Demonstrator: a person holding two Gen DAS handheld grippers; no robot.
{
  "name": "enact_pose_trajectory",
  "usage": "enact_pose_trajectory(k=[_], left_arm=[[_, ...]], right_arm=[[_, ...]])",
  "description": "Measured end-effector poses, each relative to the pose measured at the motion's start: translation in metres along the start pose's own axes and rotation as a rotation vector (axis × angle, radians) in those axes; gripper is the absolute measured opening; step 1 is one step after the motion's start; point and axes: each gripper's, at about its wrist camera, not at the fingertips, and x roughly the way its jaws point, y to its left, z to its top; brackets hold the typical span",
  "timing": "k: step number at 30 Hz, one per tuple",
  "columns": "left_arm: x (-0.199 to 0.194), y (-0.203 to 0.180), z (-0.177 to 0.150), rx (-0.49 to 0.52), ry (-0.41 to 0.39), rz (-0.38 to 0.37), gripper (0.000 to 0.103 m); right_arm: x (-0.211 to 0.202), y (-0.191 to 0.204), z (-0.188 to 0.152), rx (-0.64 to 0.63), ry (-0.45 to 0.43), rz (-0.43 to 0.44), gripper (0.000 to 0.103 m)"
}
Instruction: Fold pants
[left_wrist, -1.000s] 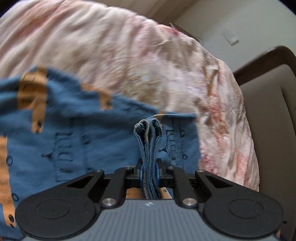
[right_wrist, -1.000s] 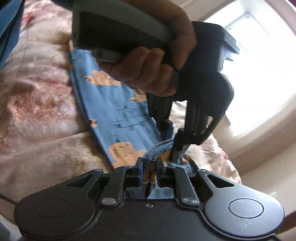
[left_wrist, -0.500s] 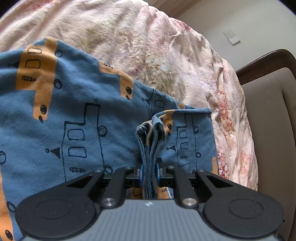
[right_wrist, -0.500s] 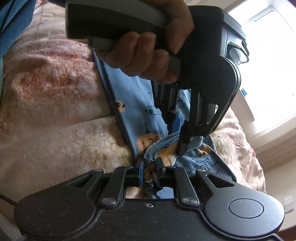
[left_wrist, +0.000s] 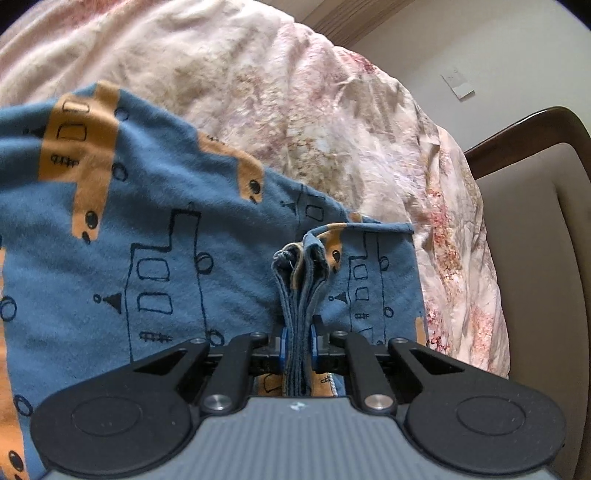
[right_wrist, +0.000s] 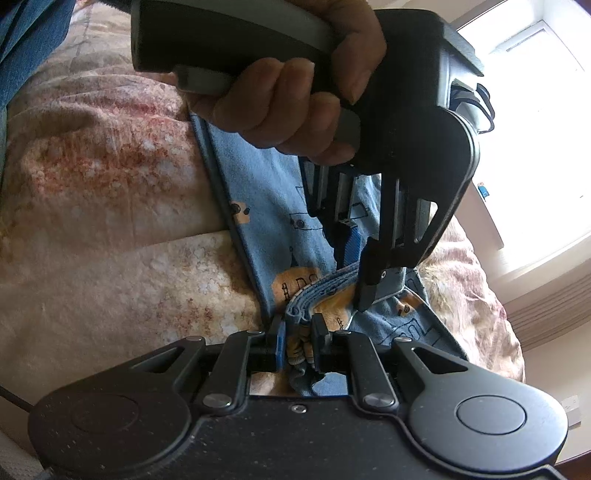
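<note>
left gripper (left_wrist: 297, 347): black linkage arms, silver pivot screws, blue finger pads, ribbed grey housing. right gripper (right_wrist: 299, 347): same build, speckled black housing. hand (right_wrist: 291, 107): bare, no sleeve visible.

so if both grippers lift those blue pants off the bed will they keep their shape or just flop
Probably flop: the pants are soft knit, bunched into thin layers in the left gripper and curving limp toward the right gripper. Likely light, since small pinches hold them. They may drag on the rumpled bedspread.
</note>
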Motion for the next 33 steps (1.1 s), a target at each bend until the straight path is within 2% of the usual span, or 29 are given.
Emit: enact_pose_trajectory(k=[8,12,15,19,22,25,28,29,30,31,33], left_arm=[[-0.029,0.0,0.0,0.013,-0.052,0.004,0.012],[-0.063,0.002,0.011,0.016,-0.066,0.031,0.012],[-0.087,0.007,0.018,0.052,-0.075,0.086,0.012],[-0.099,0.034,0.015,0.018,-0.053,0.156,0.012],[-0.099,0.06,0.009,-0.023,-0.053,0.148,0.013],[-0.093,0.081,0.006,-0.04,-0.066,0.166,0.02],[-0.095,0.093,0.006,-0.083,-0.069,0.115,0.022],[-0.099,0.093,0.006,-0.086,-0.078,0.117,0.03],[-0.104,0.091,0.005,-0.075,-0.094,0.134,0.041],[-0.11,0.087,0.002,-0.059,-0.117,0.158,0.049],[-0.124,0.076,-0.006,-0.03,-0.2,0.237,0.078]], right_arm=[[-0.024,-0.007,0.011,0.074,-0.051,-0.006,0.015],[-0.042,-0.009,0.038,0.11,-0.1,-0.001,0.015],[-0.048,-0.007,0.064,0.125,-0.152,-0.003,0.015],[-0.044,0.004,0.086,0.13,-0.188,0.04,0.015],[-0.033,0.015,0.091,0.127,-0.185,0.099,0.015],[-0.016,0.027,0.094,0.116,-0.159,0.138,0.015],[-0.008,0.038,0.094,0.093,-0.145,0.156,0.018],[-0.01,0.037,0.092,0.076,-0.154,0.153,0.021],[-0.015,0.036,0.088,0.055,-0.159,0.151,0.035],[-0.022,0.033,0.083,0.033,-0.157,0.138,0.058],[-0.037,0.022,0.067,-0.014,-0.166,0.043,0.082]])
